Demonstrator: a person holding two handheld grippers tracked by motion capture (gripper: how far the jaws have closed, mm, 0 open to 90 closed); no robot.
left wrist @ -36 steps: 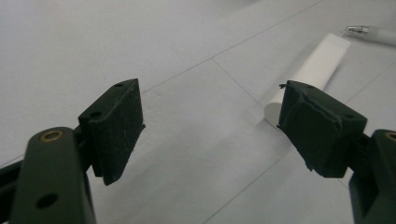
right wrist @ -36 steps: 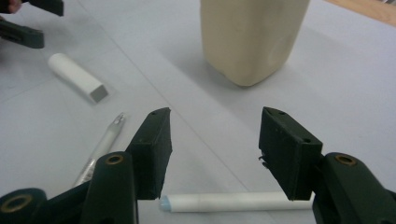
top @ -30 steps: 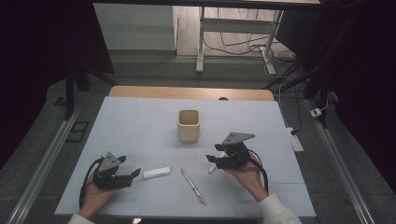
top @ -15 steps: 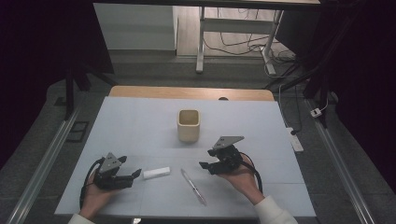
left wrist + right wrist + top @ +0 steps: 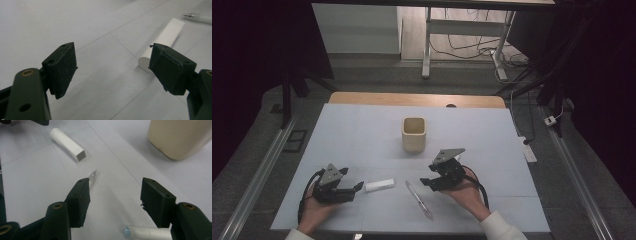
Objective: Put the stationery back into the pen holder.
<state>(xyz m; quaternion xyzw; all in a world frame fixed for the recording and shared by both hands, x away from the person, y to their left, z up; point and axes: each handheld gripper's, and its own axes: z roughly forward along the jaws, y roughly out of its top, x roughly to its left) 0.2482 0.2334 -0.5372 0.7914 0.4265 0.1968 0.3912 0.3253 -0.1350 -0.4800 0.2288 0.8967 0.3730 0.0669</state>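
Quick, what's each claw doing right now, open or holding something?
Left claw: open, holding nothing; the white stick lies just beyond it.
Right claw: open, holding nothing, over the clear pen.

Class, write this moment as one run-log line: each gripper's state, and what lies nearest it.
left gripper: open, beside white stick | right gripper: open, over clear pen | beige square cup: upright, untouched

Left gripper low near table, jaws open, empty, right gripper low, jaws wide apart, empty, both hand-held.
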